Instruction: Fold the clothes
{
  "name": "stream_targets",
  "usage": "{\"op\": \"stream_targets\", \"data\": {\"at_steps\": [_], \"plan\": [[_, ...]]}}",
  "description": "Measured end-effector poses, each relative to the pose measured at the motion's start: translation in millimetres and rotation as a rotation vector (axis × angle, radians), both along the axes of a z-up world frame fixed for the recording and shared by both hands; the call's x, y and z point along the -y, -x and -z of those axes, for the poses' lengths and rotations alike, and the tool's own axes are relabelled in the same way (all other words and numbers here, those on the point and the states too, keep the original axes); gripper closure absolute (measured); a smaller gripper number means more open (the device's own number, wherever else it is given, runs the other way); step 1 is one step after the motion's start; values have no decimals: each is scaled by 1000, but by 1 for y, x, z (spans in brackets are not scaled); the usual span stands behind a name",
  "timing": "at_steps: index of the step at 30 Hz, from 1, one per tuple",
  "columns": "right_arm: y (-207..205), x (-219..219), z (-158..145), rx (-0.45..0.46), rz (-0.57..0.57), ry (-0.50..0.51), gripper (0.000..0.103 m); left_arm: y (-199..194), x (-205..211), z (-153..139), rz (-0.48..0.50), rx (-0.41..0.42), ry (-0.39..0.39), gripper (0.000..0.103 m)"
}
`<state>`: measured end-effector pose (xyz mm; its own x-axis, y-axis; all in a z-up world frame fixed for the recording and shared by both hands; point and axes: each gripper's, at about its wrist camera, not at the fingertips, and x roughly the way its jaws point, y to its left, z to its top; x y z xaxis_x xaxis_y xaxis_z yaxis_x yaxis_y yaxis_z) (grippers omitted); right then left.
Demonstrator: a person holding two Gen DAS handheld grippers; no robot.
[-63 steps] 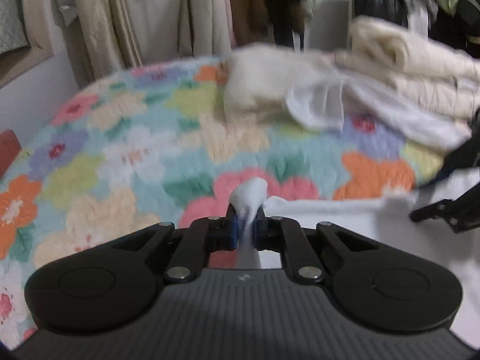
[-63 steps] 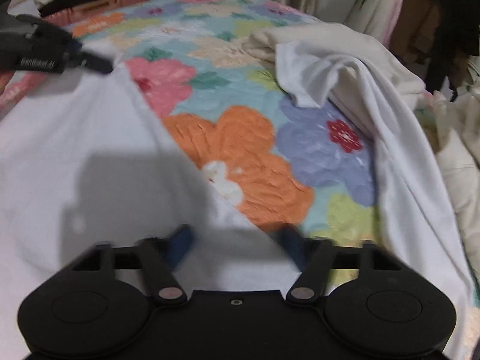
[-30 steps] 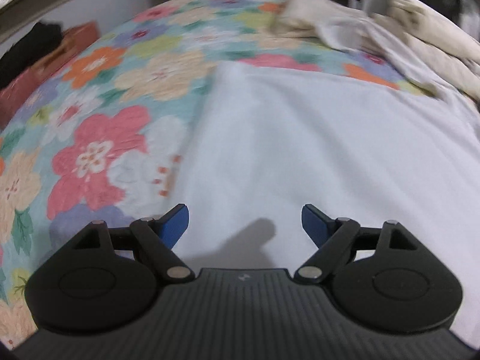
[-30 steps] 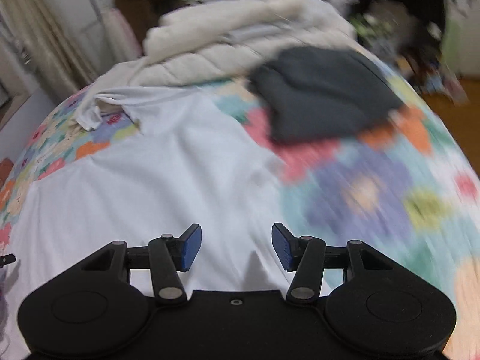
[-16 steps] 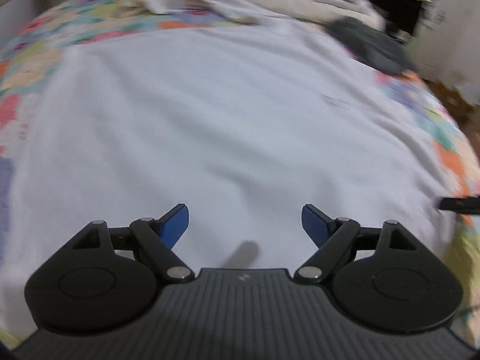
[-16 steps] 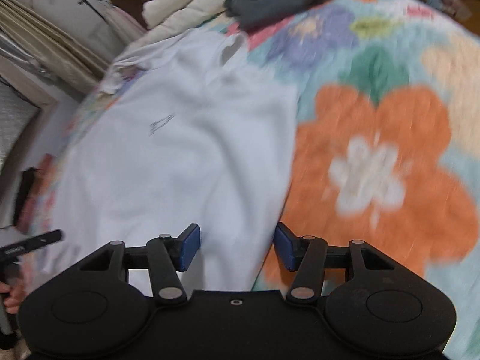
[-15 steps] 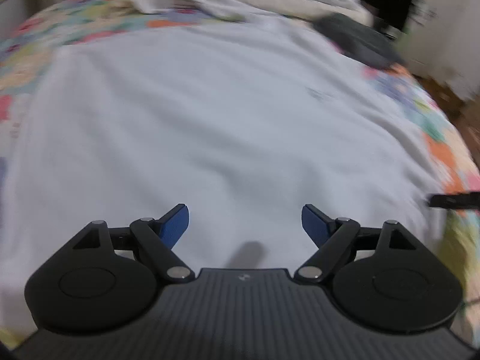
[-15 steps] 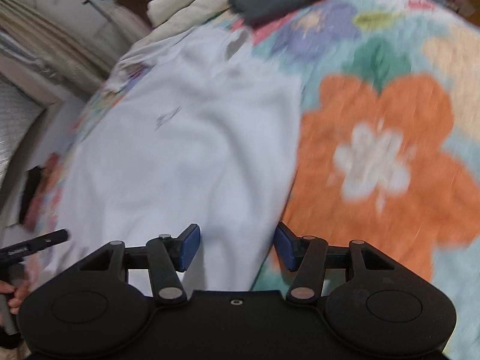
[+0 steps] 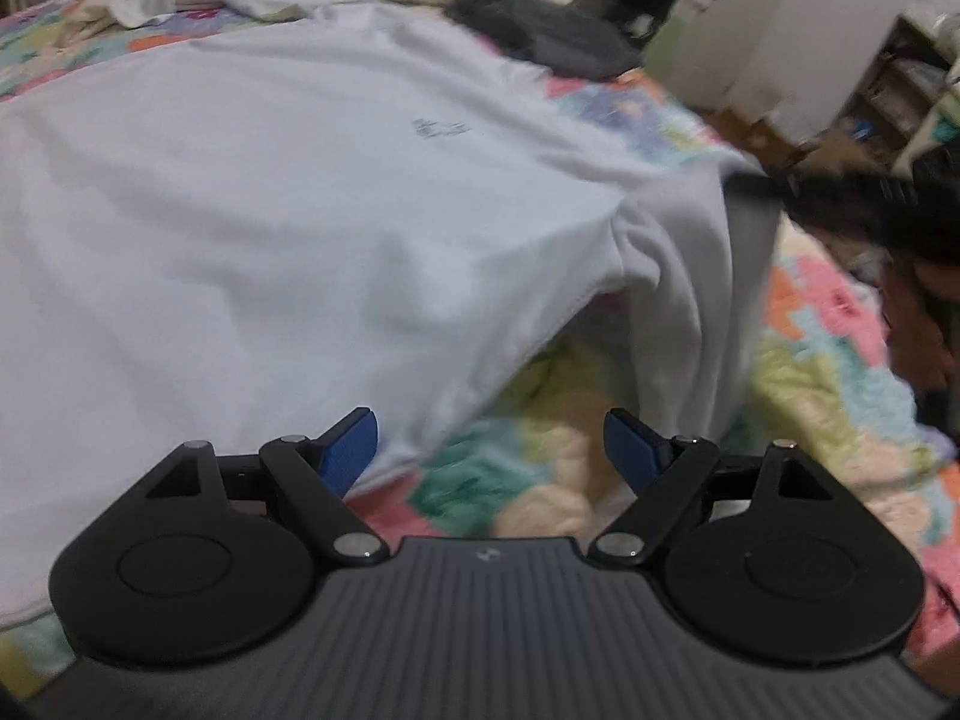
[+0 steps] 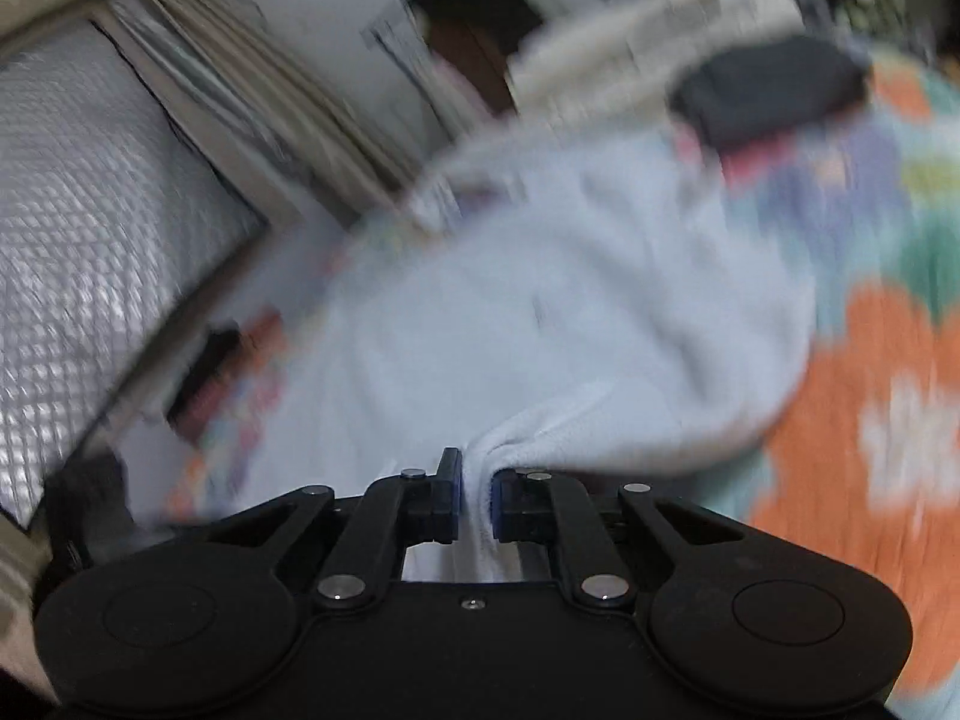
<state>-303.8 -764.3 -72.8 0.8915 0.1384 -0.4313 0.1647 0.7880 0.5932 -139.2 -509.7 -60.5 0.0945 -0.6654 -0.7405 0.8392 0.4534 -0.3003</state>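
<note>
Right wrist: right gripper [image 10: 477, 501] closing on white shirt [image 10: 570, 324] edge; left gripper [image 9: 491, 443] agape.

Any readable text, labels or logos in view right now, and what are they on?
Small dark print on the white shirt, at: too blurred to read.
Small pale mark on the left gripper body, at: a logo, not legible as letters.
Right wrist view: motion-blurred, nothing readable.
</note>
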Motion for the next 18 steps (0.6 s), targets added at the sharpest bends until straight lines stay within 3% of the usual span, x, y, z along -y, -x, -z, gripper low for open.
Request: {"op": "stream_targets", "data": {"at_steps": [2, 5, 10, 12, 14, 18], "plan": [[-7, 8, -17, 33, 11, 37, 91, 5, 2, -1, 21, 17, 31, 13], [-24, 9, -21, 5, 11, 106, 91, 13, 8, -2, 59, 11, 53, 12], [-45, 11, -3, -150, 82, 282, 92, 29, 14, -1, 113, 80, -6, 11], [-50, 11, 9, -226, 87, 349, 91, 33, 15, 0, 148, 54, -17, 10], [-46, 13, 18, -258, 95, 342, 91, 37, 12, 2, 174, -6, 1, 10], [-27, 28, 32, -229, 124, 203, 90, 49, 20, 9, 228, -37, 8, 10]]}}
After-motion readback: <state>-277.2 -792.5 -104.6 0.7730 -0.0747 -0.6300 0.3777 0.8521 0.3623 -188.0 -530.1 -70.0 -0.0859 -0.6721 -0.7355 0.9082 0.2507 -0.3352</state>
